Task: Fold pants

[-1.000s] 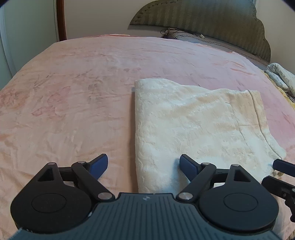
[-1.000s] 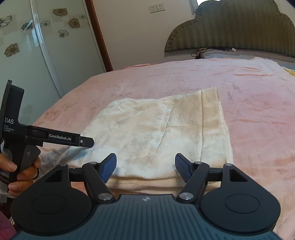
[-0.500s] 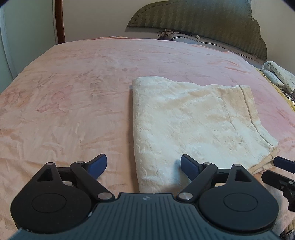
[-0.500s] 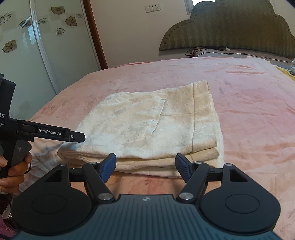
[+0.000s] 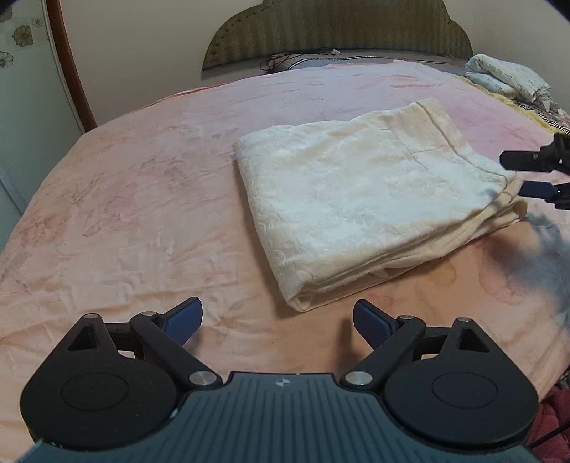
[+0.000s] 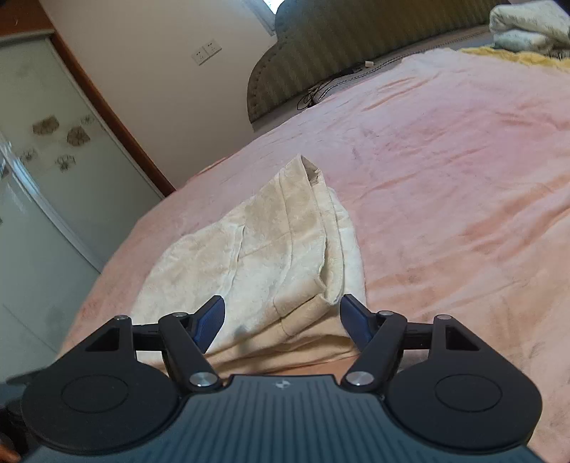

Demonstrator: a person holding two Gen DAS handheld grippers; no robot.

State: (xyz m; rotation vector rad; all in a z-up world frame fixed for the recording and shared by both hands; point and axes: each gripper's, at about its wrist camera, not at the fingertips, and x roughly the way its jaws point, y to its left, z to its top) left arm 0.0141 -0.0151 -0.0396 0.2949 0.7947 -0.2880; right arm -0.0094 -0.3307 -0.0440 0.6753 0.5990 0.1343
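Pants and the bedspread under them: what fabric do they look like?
Pants: cream, soft plush or fleece by the look, with an embossed matte pattern and thick rounded folds. Bedspread: pink, likely a similar velvety fleece, with a faint floral print and shallow creases.

I see cream pants (image 5: 359, 199) with an embossed floral texture on a pink, faintly flowered blanket (image 5: 135, 213). At twelve o'clock, an olive striped headboard (image 5: 338, 32). My grippers' pads (image 5: 185, 317) are blue, their arms black.

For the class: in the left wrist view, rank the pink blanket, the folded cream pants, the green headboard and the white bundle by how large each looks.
1. pink blanket
2. folded cream pants
3. green headboard
4. white bundle
The headboard and bundle lie farther away, so they only look smaller.
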